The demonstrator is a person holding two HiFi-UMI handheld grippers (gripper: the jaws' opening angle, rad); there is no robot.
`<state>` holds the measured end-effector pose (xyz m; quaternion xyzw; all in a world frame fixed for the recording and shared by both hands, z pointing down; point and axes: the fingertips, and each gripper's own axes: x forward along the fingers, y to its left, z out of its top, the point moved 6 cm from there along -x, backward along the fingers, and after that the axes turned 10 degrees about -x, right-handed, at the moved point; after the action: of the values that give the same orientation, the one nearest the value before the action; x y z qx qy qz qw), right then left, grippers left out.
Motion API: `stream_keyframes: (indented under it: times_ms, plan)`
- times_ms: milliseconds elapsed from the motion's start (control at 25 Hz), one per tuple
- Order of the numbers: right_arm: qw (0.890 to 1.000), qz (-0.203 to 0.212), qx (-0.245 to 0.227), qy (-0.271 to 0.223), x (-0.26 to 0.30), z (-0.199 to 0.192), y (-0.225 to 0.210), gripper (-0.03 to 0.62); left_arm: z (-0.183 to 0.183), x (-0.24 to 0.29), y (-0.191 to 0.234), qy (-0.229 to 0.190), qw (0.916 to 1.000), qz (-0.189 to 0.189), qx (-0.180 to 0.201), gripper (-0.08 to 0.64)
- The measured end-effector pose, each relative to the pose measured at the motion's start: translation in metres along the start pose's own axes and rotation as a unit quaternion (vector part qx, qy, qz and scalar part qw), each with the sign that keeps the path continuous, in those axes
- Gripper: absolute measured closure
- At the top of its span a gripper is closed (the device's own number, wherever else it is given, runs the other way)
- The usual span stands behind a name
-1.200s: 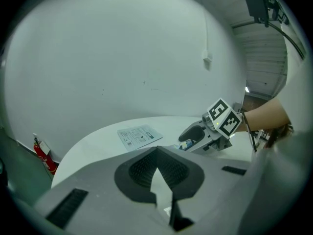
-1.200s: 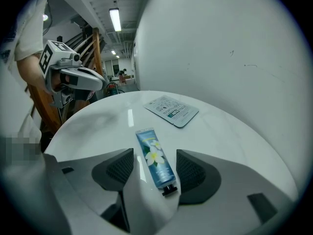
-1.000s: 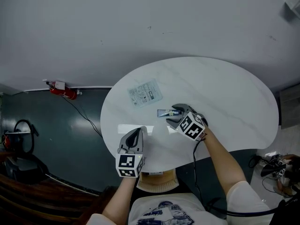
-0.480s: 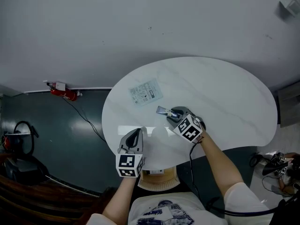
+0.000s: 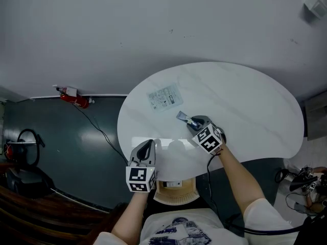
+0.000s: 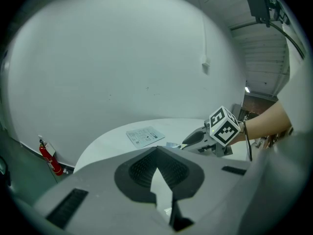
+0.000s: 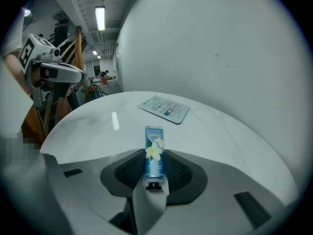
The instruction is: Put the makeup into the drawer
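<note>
Makeup tube (image 7: 154, 143) between right hand-held gripper (image 7: 154, 161) jaws, just closing, clamped on it; left hand-held gripper (image 6: 157, 155) together, empty.

No wording, brand or number here is legible to you. Printed surfaces:

1. Sachet (image 5: 165, 97), flat on the table (image 5: 245, 101) toward its far left edge: rows of fine print and a small dark block, too small to read.
2. Tube (image 7: 154, 153): blue, with a white flower picture and a line of lettering at its far end, illegible.
3. Marker cube on your left gripper (image 5: 148, 145) and on your right gripper (image 5: 191, 120): black-and-white square patterns only.
4. Your shirt (image 5: 179, 231): dark blue print, blurred.
</note>
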<state>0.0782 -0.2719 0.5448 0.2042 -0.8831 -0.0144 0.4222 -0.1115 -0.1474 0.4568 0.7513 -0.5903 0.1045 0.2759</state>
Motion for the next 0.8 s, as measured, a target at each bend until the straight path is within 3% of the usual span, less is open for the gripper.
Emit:
stream_keyframes:
  times_ms: [360,800]
  plan:
    - [0.998,-0.044,0.033,-0.008,-0.026,0.004,0.022,0.460,-0.001,-0.019,0.002,0.002,0.9997,-0.019,0.015,0.514]
    - [0.990,-0.107,0.089,-0.015,-0.083,0.009,0.073,0.460,-0.002,-0.064,-0.001,0.003,0.9960,-0.071,0.055,0.514]
